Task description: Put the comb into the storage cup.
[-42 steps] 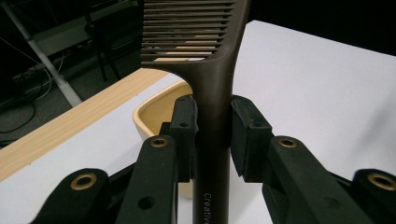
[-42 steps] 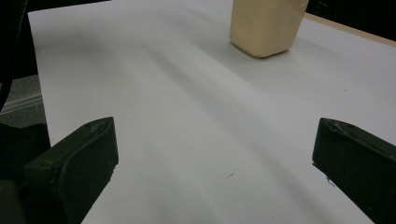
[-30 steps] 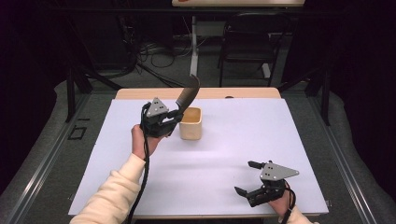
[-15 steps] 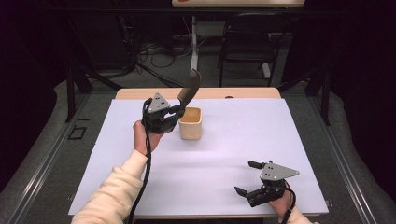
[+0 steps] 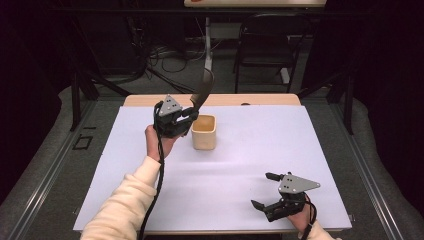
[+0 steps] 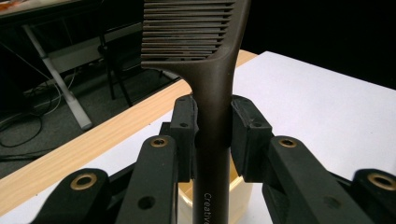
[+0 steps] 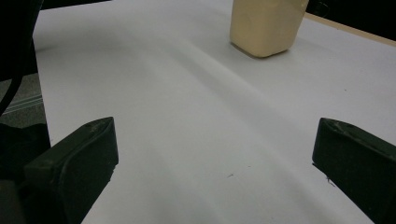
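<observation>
White paper covers the table [image 5: 320, 150], where the left gripper [image 5: 192, 112] clamps a dark comb [image 6: 212, 93] above the cream cup [image 5: 204, 132] (likely about to go in), the right gripper [image 5: 265, 192] idle, jaws wide and empty.

One piece of lettering could be read: pale letters spelling "Creative" ran along the handle of the dark comb [image 6: 212, 116] in the left gripper view (the word was cut off at the picture's bottom edge, so any further letters stayed hidden).
</observation>
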Available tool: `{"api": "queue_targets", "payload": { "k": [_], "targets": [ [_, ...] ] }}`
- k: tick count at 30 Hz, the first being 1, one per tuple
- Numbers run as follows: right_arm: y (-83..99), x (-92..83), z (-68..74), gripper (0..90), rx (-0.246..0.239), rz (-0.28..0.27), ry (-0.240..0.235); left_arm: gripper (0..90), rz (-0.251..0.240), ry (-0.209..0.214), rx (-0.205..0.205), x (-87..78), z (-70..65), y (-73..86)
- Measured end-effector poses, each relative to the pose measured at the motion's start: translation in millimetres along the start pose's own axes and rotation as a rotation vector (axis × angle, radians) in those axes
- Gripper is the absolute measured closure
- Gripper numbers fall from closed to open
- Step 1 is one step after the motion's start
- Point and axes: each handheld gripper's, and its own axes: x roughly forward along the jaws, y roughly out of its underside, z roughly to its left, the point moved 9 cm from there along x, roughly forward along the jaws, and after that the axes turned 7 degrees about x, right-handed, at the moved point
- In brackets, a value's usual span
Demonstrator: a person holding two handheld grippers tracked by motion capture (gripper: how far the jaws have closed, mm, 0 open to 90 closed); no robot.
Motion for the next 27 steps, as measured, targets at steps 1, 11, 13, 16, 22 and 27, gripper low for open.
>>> {"api": "queue_targets", "payload": {
  "k": [1,11,13,16,22,27],
  "targets": [
    [0.1,0.0,-0.1,0.0,0.001,0.001,0.000,72.8,0.001,-0.001,0.001,1.1,0.5,0.0],
    [0.3,0.3,0.3,0.0,0.002,0.002,-0.001,72.8,-0.015,-0.002,0.002,7.0,1.1,-5.2],
    [0.4,0.3,0.2,0.0,0.002,0.003,-0.002,72.8,-0.020,-0.006,0.003,7.6,2.0,-7.2],
    [0.3,0.3,0.3,0.0,0.001,0.002,-0.001,72.8,-0.029,-0.008,0.000,8.2,2.8,-10.2],
    [0.4,0.3,0.4,0.0,0.000,0.003,-0.002,72.8,-0.042,-0.005,0.005,10.1,2.1,-16.0],
    [0.5,0.5,0.3,0.0,0.001,0.003,-0.002,72.8,-0.053,-0.005,0.011,12.7,1.7,-18.8]
  ]
}}
